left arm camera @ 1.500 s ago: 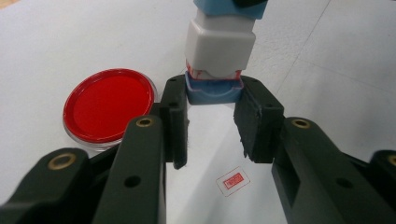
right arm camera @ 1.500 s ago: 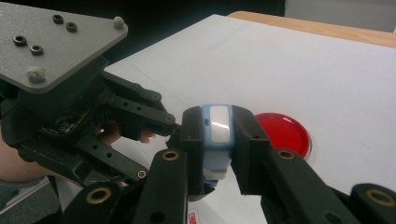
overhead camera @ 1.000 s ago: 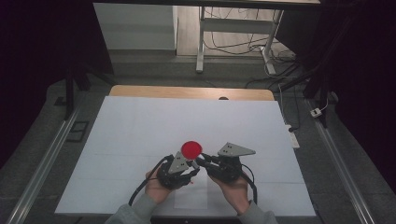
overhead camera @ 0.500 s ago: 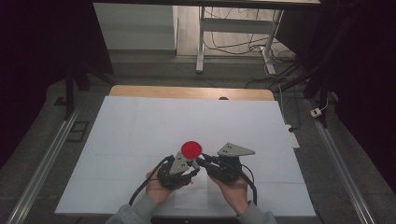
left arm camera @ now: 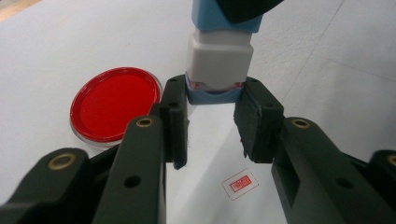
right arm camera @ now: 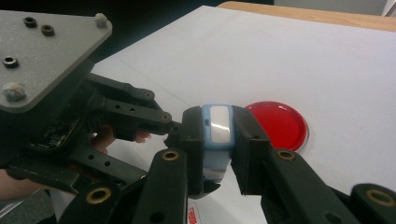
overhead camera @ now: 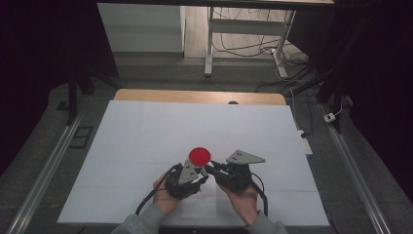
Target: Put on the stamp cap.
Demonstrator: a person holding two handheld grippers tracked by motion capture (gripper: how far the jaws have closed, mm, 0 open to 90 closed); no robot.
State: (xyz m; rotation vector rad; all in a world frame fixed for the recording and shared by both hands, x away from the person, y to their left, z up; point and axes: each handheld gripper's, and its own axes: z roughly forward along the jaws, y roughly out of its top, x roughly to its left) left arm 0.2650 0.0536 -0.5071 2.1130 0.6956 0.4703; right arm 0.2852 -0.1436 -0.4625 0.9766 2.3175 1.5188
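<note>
Right gripper pinches a blue-and-white stamp above the white table, near its front edge. Left gripper, jaws spread, brackets the stamp's lower end beside a red ink pad; a red imprint lies below.

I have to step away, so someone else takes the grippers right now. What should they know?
Right gripper: shut on the blue-and-white stamp, holding it above the white sheet.
Left gripper: jaws on either side of the stamp's lower blue end; contact cannot be told.
Red ink pad: open on the sheet, just beyond both grippers.
Done: one red imprint is on the sheet.
Left: probably pulling the stamp's lower part, or re-inking; that is a guess.
</note>
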